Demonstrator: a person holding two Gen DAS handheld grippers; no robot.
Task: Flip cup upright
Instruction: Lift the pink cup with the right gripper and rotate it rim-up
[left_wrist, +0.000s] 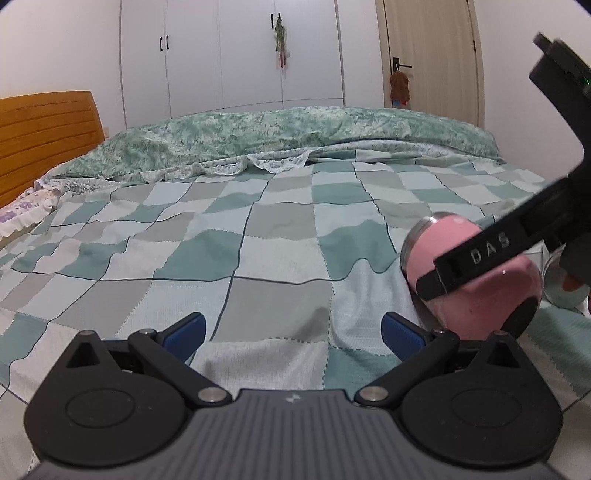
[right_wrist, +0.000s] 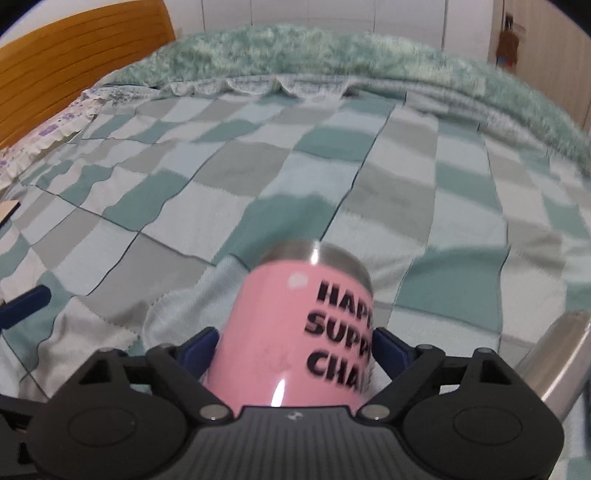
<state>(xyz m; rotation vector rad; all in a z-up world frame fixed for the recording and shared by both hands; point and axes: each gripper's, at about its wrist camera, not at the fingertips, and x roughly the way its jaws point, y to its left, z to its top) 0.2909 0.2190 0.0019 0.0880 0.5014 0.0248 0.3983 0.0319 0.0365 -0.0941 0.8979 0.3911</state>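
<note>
We see right gripper (right_wrist: 295, 349) pinching pink cup (right_wrist: 291, 332) between its 2 blue pads, over checkered bedspread (right_wrist: 258, 155); left gripper (left_wrist: 293, 330) spread wide, nothing held

- The cup (right_wrist: 295, 325) is pink with black block lettering and a bare silver metal band at one end.
- The bedspread (left_wrist: 258, 236) is a check of teal, pale blue and grey squares.
- The duvet (left_wrist: 295, 129) is mottled green and white.
- The headboard (left_wrist: 44, 136) is orange-brown wood.
- The wardrobe (left_wrist: 229, 51) is white with black handles.
- Both grippers have blue pads (left_wrist: 186, 332) on black frames.
</note>
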